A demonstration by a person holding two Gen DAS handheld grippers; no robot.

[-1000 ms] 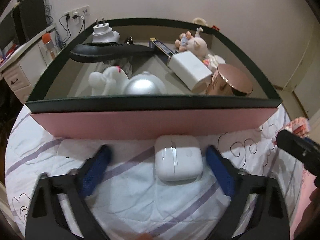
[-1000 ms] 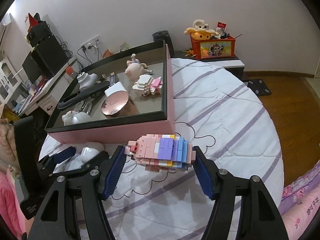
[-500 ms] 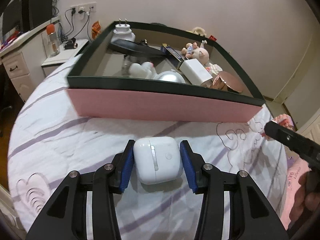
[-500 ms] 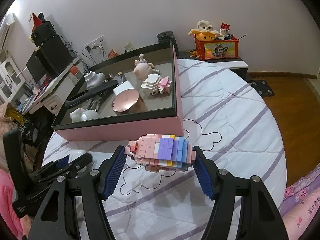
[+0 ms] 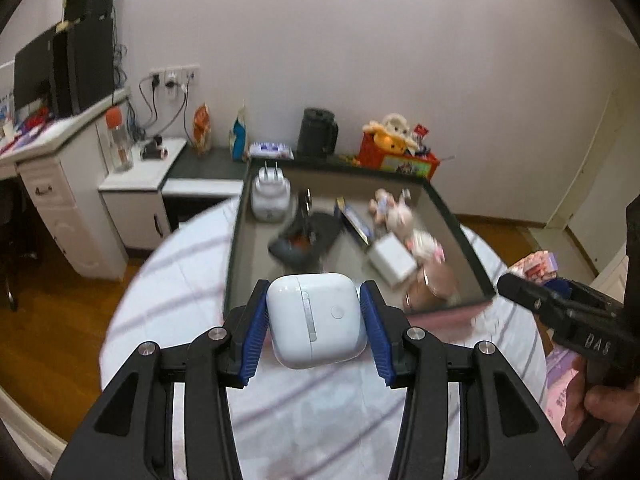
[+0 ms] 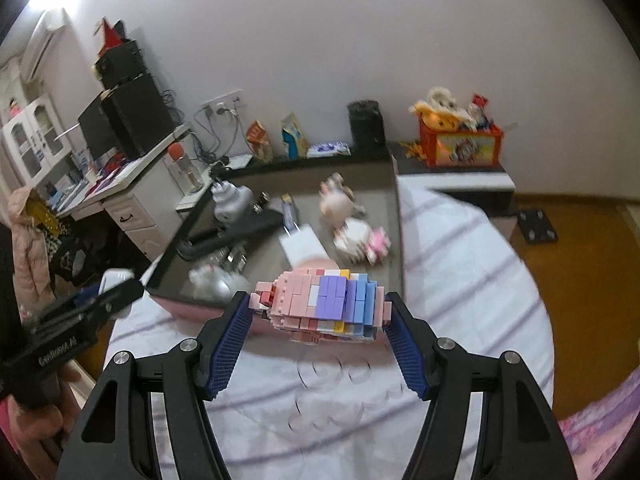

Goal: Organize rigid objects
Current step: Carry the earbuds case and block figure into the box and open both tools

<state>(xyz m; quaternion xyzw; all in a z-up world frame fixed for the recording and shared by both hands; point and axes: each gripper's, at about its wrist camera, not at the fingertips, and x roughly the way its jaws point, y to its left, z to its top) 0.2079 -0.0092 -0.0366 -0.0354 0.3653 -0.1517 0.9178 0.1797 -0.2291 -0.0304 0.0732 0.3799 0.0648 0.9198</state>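
Two items ride toward a half-filled box. The left gripper (image 5: 316,322) is clamped on a white earbud case (image 5: 315,320), its blue pads pressing both sides, the case lifted clear of the striped bedsheet (image 5: 320,412) below. The right gripper (image 6: 318,326) holds a pink, purple and blue brick figure (image 6: 320,304) the same way, gripped end to end and carried in the air just short of the box's near wall.

The pink-sided box (image 5: 470,254) sits on the bed and already contains a good share of the clutter: a white plug adapter (image 5: 270,196) in the far corner, a long black tool (image 6: 230,234), a small pig figurine (image 6: 338,200), a white block (image 5: 390,260), a rose-gold round tin (image 5: 430,284), a second brick figure (image 6: 362,240) and a silver dome (image 6: 218,282) near the front edge.

Judging by the sheet, no other loose item shows on the visible part of the bed, so these two appear to be among the last to go in. What remains is to bring each over the rim, find a free patch of floor inside and release. Open space looks most plentiful along the left side and near the front right.
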